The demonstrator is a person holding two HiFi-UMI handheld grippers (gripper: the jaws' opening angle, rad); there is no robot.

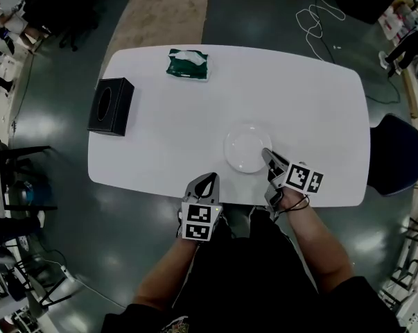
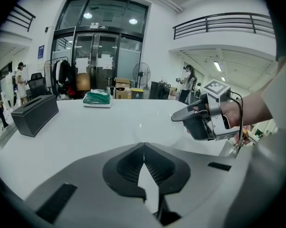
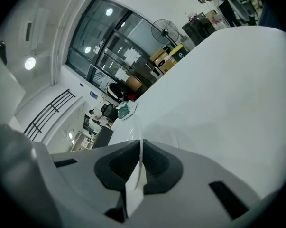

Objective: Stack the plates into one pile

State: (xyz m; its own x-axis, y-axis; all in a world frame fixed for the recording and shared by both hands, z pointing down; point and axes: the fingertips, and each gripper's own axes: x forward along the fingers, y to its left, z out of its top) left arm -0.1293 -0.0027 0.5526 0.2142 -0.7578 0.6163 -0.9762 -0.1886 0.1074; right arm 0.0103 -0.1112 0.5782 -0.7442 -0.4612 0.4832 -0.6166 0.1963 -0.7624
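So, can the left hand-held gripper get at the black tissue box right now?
Probably yes: only bare white table lies between the left hand-held gripper and the black tissue box, though its jaws are shut.

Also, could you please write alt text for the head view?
A white plate lies near the front edge of a table, the right gripper's jaws on its rim and the left gripper beside it, shut and empty. A black box and green packet sit farther back.
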